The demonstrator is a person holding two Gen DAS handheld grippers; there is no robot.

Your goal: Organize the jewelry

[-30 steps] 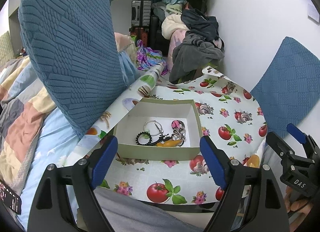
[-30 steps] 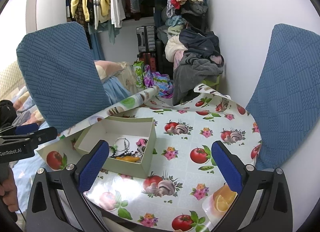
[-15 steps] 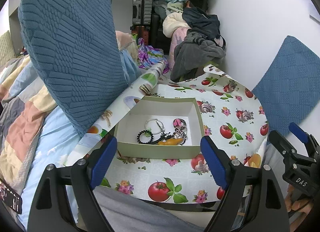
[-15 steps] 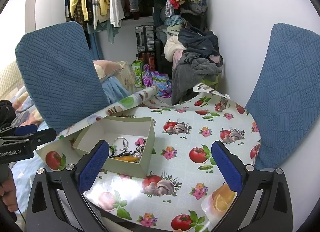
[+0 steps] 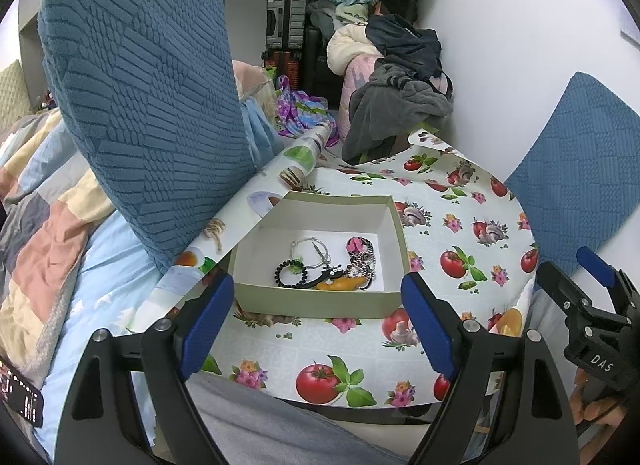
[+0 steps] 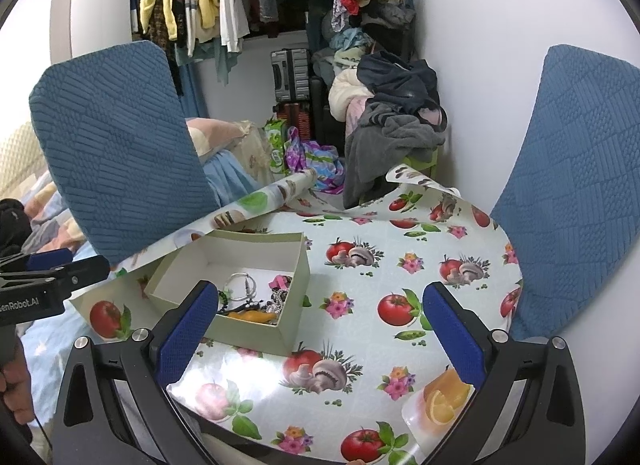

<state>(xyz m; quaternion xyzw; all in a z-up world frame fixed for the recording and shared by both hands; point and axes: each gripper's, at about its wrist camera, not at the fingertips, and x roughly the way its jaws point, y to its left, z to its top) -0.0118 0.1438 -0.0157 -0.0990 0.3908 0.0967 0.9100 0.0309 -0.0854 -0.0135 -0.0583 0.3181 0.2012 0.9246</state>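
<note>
A pale green open box [image 5: 320, 303] sits on the table with the fruit-print cloth [image 5: 460, 233]. Inside lie a silver ring bracelet [image 5: 310, 251], a black bead bracelet [image 5: 290, 273], a pink piece [image 5: 354, 243], a bead chain [image 5: 362, 265] and an orange piece [image 5: 338, 284]. My left gripper [image 5: 316, 329] is open and empty, held just in front of the box. The box [image 6: 256, 329] also shows in the right wrist view, left of my open, empty right gripper [image 6: 320, 337], which hovers over the table's near edge.
A blue cushioned chair back [image 5: 144, 97] stands left of the table and another [image 6: 572, 193] on the right against the wall. A rolled edge of the cloth [image 5: 296, 161] lies behind the box. Piled clothes [image 5: 396, 105] are at the back.
Both grippers have drifted slightly; the box sits a little lower and closer in the left wrist view. Both stay open and nothing in the box has moved.
</note>
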